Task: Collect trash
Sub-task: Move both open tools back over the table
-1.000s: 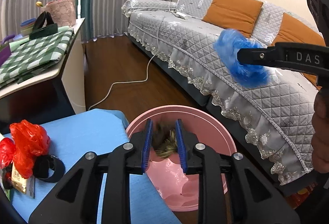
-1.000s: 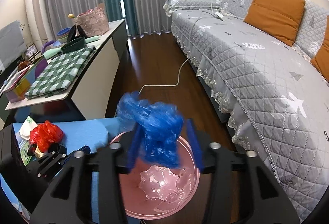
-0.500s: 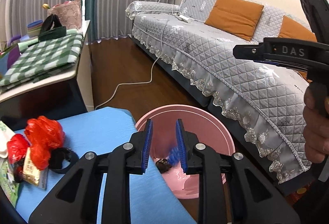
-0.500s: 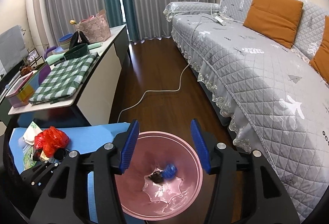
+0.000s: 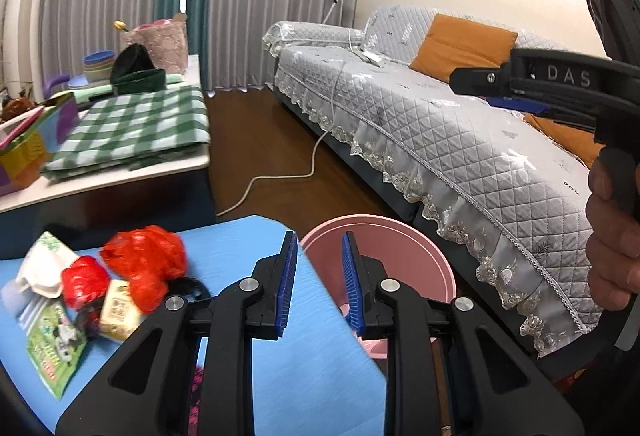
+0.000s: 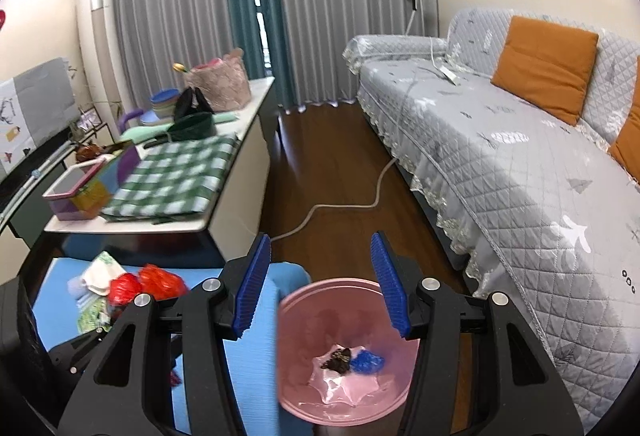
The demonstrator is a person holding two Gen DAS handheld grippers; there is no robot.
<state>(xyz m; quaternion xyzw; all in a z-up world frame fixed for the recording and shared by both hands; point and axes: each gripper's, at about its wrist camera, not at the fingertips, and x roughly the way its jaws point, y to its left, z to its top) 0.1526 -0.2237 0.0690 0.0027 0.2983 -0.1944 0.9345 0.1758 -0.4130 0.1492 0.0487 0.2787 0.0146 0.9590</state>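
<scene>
A pink bin (image 6: 304, 356) stands on the floor beside the blue table (image 5: 240, 248). At its bottom lie a crumpled blue bag (image 6: 366, 362) and a brown scrap (image 6: 340, 356). My right gripper (image 6: 320, 260) hovers above the bin, open and empty; the left wrist view shows it from the side (image 5: 500, 92). My left gripper (image 5: 319, 256) hangs over the table's corner by the bin rim (image 5: 400, 228), its jaws a narrow gap apart with nothing between. On the table lie two red bags (image 5: 144, 260), a white tissue (image 5: 44, 268), a yellow packet (image 5: 118, 310), a green wrapper (image 5: 54, 352) and a black ring (image 5: 192, 286).
A grey quilted sofa (image 6: 500, 164) with orange cushions runs along the right. A white cord (image 6: 340, 206) trails over the wooden floor. At the left stands a white side table with a green checked cloth (image 6: 180, 176). A person's hand (image 5: 612, 236) grips the right tool.
A second ago the left gripper held a brown clump and the right a blue bag over the bin. Both pieces now lie in the bin. Both grippers have risen and drawn back.
</scene>
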